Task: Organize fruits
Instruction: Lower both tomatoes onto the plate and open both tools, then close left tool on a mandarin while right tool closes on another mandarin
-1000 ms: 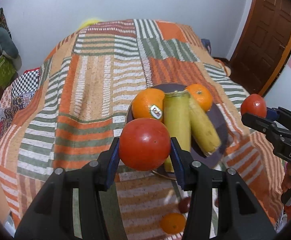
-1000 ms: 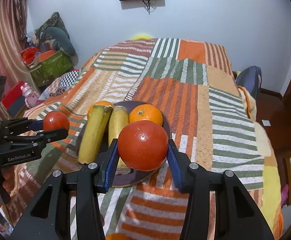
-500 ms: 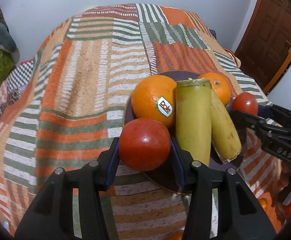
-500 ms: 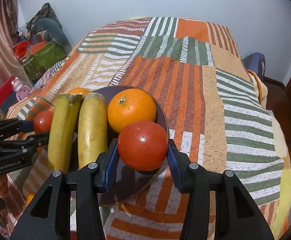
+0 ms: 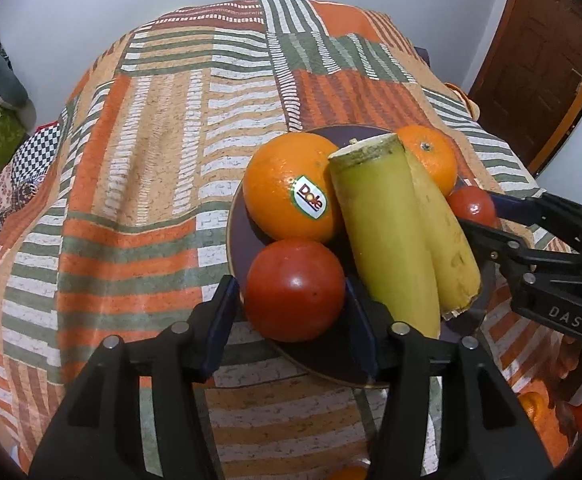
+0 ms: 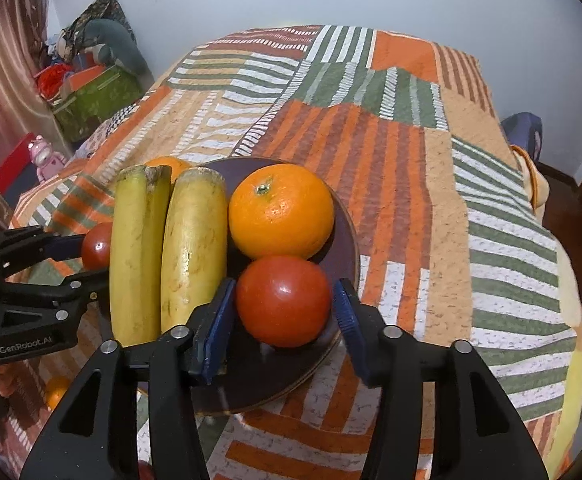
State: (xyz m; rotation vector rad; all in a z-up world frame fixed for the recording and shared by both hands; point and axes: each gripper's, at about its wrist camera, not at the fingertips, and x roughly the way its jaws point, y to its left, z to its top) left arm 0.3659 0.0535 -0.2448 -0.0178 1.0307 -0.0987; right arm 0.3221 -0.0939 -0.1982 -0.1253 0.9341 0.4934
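**Two tomatoes going onto the plate at once**

Closest to me, my left hand-held gripper (image 5: 293, 304) has its blue pads around a tomato (image 5: 294, 289) at the near-left edge of the dark plate (image 5: 238, 240). There's a sliver of gap at the pads, so I'd guess I'm letting go, but I can't tell for sure. Same story on the other side: my right hand-held gripper (image 6: 283, 312) frames the second tomato (image 6: 284, 301), which sits on the plate with clear gaps both sides, so that one's spread.

Each tomato goes in the free spot beside the two bananas (image 6: 167, 248), which lie down the middle. Behind them is the stickered orange (image 5: 291, 186) and a smaller orange (image 6: 281, 210), so everything round gets wedged and probably won't roll.

The plate sits on a bed with a striped patchwork bedspread (image 6: 391, 160). Soft surface, so the plate could tip. Further back there's a white wall, a wooden door (image 5: 539, 52), and a green box (image 6: 99, 100) with clutter.
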